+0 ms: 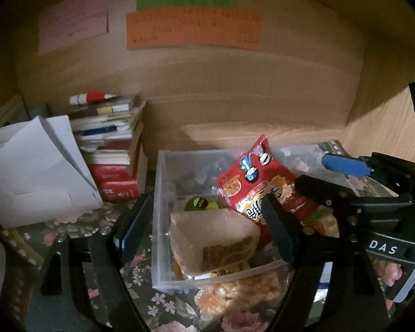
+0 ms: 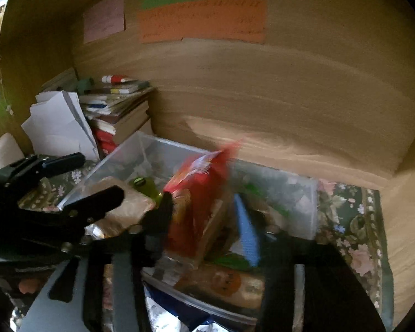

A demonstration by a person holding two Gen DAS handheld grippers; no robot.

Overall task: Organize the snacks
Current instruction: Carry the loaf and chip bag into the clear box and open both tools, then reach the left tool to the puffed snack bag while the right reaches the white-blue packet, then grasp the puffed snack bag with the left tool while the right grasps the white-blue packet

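Observation:
A clear plastic bin (image 1: 163, 251) stands on a floral cloth and holds snacks: a wrapped bread loaf (image 1: 210, 238), a green-lidded cup (image 1: 199, 204) and a red snack bag (image 1: 251, 182). My left gripper (image 1: 204, 238) is open, its fingers straddling the bin's left part around the loaf. My right gripper (image 2: 204, 221) is over the bin (image 2: 304, 215), and the red snack bag (image 2: 199, 207) stands upright between its fingers; the blur hides whether they touch it. In the left wrist view the right gripper (image 1: 332, 171) reaches in from the right.
A stack of books (image 1: 113, 149) and white papers (image 1: 36, 171) stand left of the bin against the wooden back wall. Coloured notes (image 1: 193, 27) hang on the wall. More wrapped snacks (image 1: 240, 293) lie in front of the bin. A wooden side wall (image 2: 406, 221) is at right.

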